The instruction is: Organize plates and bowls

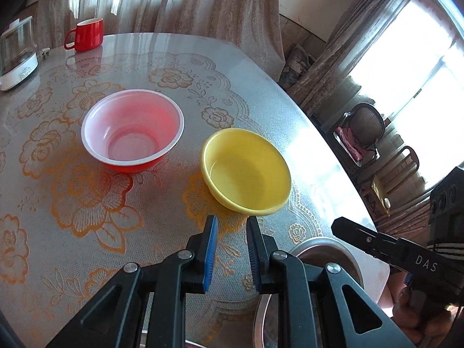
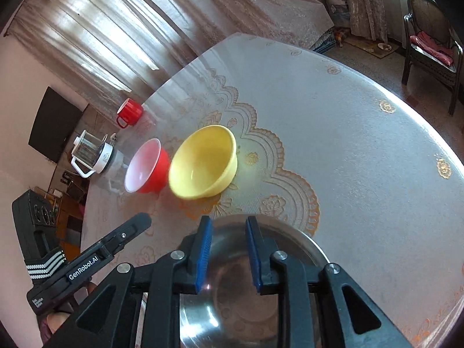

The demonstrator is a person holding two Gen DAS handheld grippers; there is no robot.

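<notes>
A yellow bowl (image 1: 246,171) and a red bowl with a white inside (image 1: 132,130) stand side by side on the table; both also show in the right wrist view, the yellow bowl (image 2: 203,162) and the red bowl (image 2: 148,168). A steel bowl (image 2: 246,284) sits near the table's front edge, under my right gripper (image 2: 229,223), which is open and empty above it. The steel bowl's rim (image 1: 327,249) shows right of my left gripper (image 1: 230,220). The left gripper is open and empty, just short of the yellow bowl.
A red mug (image 1: 87,34) and a glass kettle on a white base (image 1: 17,55) stand at the table's far left. The round table (image 2: 362,145) has a floral cloth. A dark chair (image 2: 429,37) stands beyond the table's right edge.
</notes>
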